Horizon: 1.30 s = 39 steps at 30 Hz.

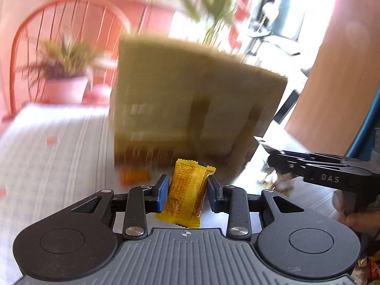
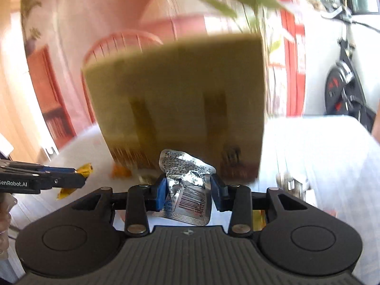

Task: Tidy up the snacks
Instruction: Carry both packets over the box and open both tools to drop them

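Observation:
My left gripper (image 1: 187, 188) is shut on a yellow snack packet (image 1: 187, 190), held upright above the table. My right gripper (image 2: 187, 190) is shut on a crumpled silver foil snack packet (image 2: 187, 185) with a barcode. A tall cardboard box (image 1: 190, 104), blurred by motion, stands on the table straight ahead of both grippers; the right wrist view shows the cardboard box (image 2: 180, 104) too. The right gripper (image 1: 268, 150) appears at the right edge of the left wrist view, and the left gripper (image 2: 82, 178) with its yellow packet (image 2: 84, 169) at the left of the right wrist view.
An orange snack (image 1: 134, 175) lies at the foot of the box, the same orange snack (image 2: 121, 171) showing from the right. The table carries a pale checked cloth (image 1: 59, 147). More wrappers (image 1: 370, 263) lie at the right. A potted plant (image 1: 64, 80) and a red chair (image 1: 28, 35) stand behind.

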Tool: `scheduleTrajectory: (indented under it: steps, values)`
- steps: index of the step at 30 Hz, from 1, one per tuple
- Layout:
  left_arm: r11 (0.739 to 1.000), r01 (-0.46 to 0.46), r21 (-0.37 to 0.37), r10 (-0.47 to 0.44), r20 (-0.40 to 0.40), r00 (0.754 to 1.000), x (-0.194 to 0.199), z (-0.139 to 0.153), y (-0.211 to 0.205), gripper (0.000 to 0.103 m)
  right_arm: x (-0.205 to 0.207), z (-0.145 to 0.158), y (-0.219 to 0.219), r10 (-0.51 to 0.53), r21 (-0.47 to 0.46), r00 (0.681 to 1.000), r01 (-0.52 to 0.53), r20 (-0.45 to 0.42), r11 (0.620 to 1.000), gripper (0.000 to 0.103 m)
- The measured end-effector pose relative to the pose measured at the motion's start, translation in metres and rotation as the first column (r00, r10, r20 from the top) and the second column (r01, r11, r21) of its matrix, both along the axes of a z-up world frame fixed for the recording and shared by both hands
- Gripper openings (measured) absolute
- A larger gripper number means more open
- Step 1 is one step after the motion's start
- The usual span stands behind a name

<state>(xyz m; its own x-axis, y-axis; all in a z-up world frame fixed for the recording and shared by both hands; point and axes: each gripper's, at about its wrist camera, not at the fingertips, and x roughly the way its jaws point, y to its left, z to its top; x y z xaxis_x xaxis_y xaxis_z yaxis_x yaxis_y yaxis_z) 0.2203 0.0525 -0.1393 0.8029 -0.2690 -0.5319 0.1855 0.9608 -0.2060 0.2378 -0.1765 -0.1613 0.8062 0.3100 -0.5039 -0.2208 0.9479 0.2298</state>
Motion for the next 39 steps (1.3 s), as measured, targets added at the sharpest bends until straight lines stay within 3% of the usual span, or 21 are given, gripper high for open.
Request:
scheduleTrajectory:
  steps: [10, 15, 19, 25, 26, 29, 30, 33, 39]
  values:
    - [0.999, 0.023, 0.031, -0.029, 0.231, 0.973, 0.033, 0.101, -0.005, 0.036, 0.017, 0.101, 0.004, 0.076, -0.005, 0.962, -0.077, 0.262, 0.997, 0.04]
    - [0.999, -0.009, 0.042, -0.002, 0.234, 0.972, 0.089, 0.129, -0.017, 0.037, 0.07, 0.13, 0.001, 0.055, -0.008, 0.954, -0.055, 0.294, 0.998, 0.04]
    - [0.995, -0.08, 0.053, 0.069, 0.181, 0.981, 0.14, 0.126, -0.018, 0.037, 0.123, 0.131, 0.004, 0.032, 0.034, 0.971, -0.041, 0.237, 0.999, 0.04]
    - [0.992, -0.107, 0.074, 0.098, 0.118, 0.988, 0.178, 0.11, -0.015, 0.037, 0.165, 0.11, 0.028, 0.038, -0.068, 0.986, -0.027, 0.164, 0.997, 0.041]
    - [0.992, -0.1, 0.074, 0.091, 0.114, 0.989, 0.179, 0.109, -0.014, 0.041, 0.168, 0.106, 0.031, 0.04, -0.084, 0.987, -0.027, 0.154, 0.996, 0.043]
    - [0.994, -0.074, 0.075, 0.064, 0.119, 0.991, 0.177, 0.108, -0.01, 0.068, 0.171, 0.094, 0.034, 0.057, -0.1, 0.988, -0.043, 0.141, 0.994, 0.055]
    - [0.995, -0.067, 0.079, 0.056, 0.133, 0.99, 0.171, 0.109, -0.008, 0.073, 0.17, 0.091, 0.035, 0.068, -0.101, 0.987, -0.054, 0.142, 0.993, 0.062]
    - [0.992, -0.067, 0.106, 0.051, 0.15, 0.987, 0.162, 0.111, -0.006, 0.074, 0.162, 0.088, 0.036, 0.073, -0.125, 0.984, -0.053, 0.162, 0.991, 0.065]
    - [0.996, -0.067, 0.051, 0.058, 0.164, 0.985, 0.137, 0.114, 0.009, 0.074, 0.138, 0.097, 0.019, 0.031, -0.07, 0.975, -0.016, 0.218, 0.997, 0.07]
